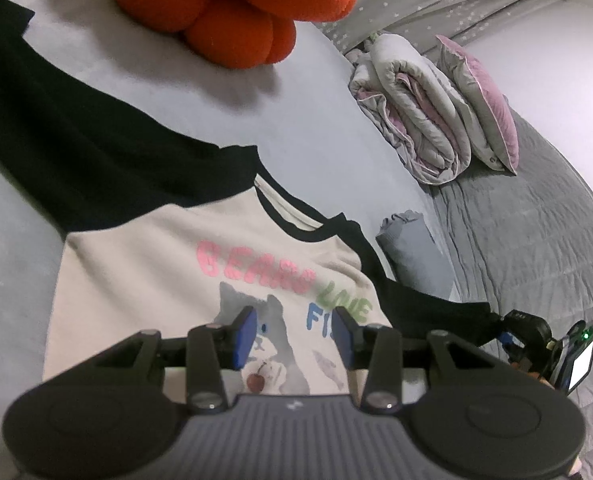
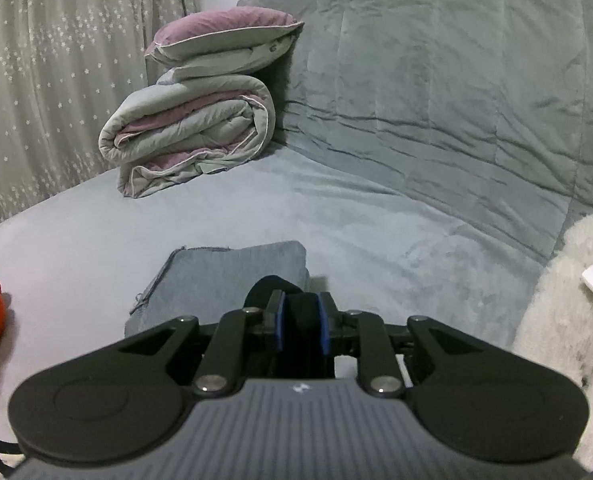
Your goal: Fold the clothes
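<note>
Your left tongs [image 1: 294, 334] hung unclenched above the cat print of the cream-and-black shirt [image 1: 144, 272], which lay spread flat on the bed [image 1: 304, 128], its left sleeve stretched out toward the orange plush cushion [image 1: 232, 4]. To the right sat a folded blue-grey cloth [image 2: 220, 276], just beside the shirt. Your right tongs [image 2: 300, 316] gripped the shirt's black right sleeve cuff [image 2: 272, 286], near the folded cloth.
</note>
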`<state>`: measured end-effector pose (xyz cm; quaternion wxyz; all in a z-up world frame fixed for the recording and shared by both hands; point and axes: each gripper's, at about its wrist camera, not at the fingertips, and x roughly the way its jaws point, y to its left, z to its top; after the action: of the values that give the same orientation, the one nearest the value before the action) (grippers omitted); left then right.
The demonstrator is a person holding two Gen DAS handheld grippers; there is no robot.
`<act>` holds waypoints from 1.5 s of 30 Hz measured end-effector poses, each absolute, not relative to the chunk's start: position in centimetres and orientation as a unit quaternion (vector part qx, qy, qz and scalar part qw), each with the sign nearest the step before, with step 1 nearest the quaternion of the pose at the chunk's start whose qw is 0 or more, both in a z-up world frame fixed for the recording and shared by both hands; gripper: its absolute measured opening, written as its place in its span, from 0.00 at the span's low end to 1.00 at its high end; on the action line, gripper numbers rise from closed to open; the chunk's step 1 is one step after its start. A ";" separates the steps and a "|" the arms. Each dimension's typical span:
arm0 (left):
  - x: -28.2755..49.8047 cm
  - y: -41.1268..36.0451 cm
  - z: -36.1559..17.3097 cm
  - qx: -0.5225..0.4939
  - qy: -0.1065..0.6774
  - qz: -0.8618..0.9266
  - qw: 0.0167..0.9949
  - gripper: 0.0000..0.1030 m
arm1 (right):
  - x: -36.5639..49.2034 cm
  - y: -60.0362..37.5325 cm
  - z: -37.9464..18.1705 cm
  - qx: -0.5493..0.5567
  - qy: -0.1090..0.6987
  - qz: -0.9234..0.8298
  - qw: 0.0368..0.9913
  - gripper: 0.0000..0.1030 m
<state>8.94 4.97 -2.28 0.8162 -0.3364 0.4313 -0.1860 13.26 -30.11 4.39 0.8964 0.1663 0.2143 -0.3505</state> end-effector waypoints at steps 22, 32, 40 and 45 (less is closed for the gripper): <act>7.1 8.9 -0.4 -0.303 0.452 -0.133 0.828 0.59 | 12.3 -26.8 4.5 0.189 0.224 -0.327 0.898 0.52; 4.2 10.0 -0.6 -0.242 0.475 -0.150 0.833 0.61 | 10.7 -23.5 4.4 0.207 0.256 -0.269 0.905 0.57; 2.3 11.4 -1.8 -0.235 0.505 -0.122 0.822 0.61 | 8.7 -20.0 4.2 0.202 0.285 -0.200 0.915 0.57; 0.8 12.3 -2.1 -0.250 0.514 -0.112 0.813 0.61 | 7.3 -18.3 3.4 0.206 0.303 -0.164 0.916 0.57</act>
<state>0.81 12.25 -2.10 0.8130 -0.2501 0.5138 -0.1119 7.33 -18.34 3.38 0.9157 0.2062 0.3035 -0.1639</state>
